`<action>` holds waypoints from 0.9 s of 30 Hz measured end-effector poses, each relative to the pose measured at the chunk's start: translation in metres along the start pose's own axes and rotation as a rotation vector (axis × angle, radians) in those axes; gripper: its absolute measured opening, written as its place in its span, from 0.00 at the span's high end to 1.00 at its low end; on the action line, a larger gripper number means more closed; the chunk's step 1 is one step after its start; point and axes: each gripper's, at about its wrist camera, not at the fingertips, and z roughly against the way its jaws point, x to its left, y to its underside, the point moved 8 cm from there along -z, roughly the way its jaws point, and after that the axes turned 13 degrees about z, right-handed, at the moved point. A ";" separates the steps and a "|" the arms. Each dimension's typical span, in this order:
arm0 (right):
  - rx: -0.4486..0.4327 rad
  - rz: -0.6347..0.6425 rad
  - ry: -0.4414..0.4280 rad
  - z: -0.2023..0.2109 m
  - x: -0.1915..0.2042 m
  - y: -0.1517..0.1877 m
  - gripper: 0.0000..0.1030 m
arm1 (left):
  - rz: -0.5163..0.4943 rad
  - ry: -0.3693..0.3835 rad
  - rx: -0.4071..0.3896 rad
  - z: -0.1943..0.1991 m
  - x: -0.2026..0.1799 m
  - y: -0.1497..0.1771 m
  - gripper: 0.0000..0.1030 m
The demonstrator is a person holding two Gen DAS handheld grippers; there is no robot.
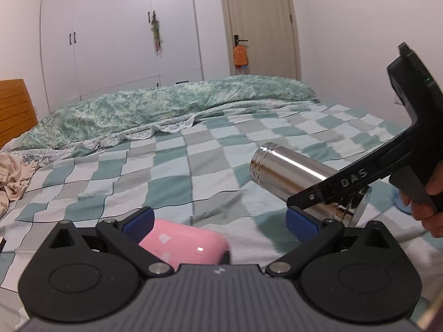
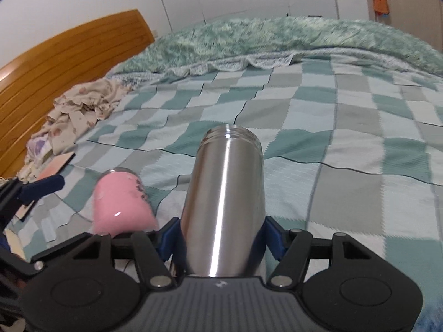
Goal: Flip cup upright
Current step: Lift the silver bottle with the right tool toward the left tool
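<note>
A steel cup (image 2: 224,202) lies on its side on the checked bedspread (image 2: 318,116), its open mouth pointing away. My right gripper (image 2: 221,235) is shut on the steel cup near its base, blue pads on both sides. The cup also shows in the left wrist view (image 1: 293,174), with the right gripper (image 1: 318,199) clamped on it from the right. A pink cup (image 1: 182,244) lies on its side between the open fingers of my left gripper (image 1: 218,218), nearer the left pad. In the right wrist view the pink cup (image 2: 121,202) lies left of the steel one.
A rumpled green quilt (image 1: 166,108) runs across the far side of the bed. A wooden headboard (image 2: 55,74) and a heap of pale clothes (image 2: 80,110) are at the left. Wardrobes and a door stand behind.
</note>
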 end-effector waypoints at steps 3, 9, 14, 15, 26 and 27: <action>-0.018 -0.014 0.020 0.034 0.005 0.015 0.38 | 0.000 0.026 -0.007 0.019 -0.016 0.005 0.00; -0.008 -0.087 0.036 0.082 0.011 0.067 0.38 | 0.019 0.072 0.007 0.051 -0.050 0.028 0.00; 0.022 -0.132 0.059 0.102 0.011 0.115 0.38 | 0.016 0.087 0.044 0.071 -0.071 0.056 0.00; 0.026 -0.142 0.064 0.104 0.011 0.123 0.38 | 0.012 0.086 0.051 0.074 -0.074 0.062 0.00; 0.056 -0.188 0.098 0.092 0.015 0.170 0.38 | 0.039 0.044 0.084 0.099 -0.083 0.097 0.00; 0.056 -0.190 0.099 0.092 0.015 0.169 0.38 | 0.042 0.043 0.085 0.100 -0.083 0.098 0.00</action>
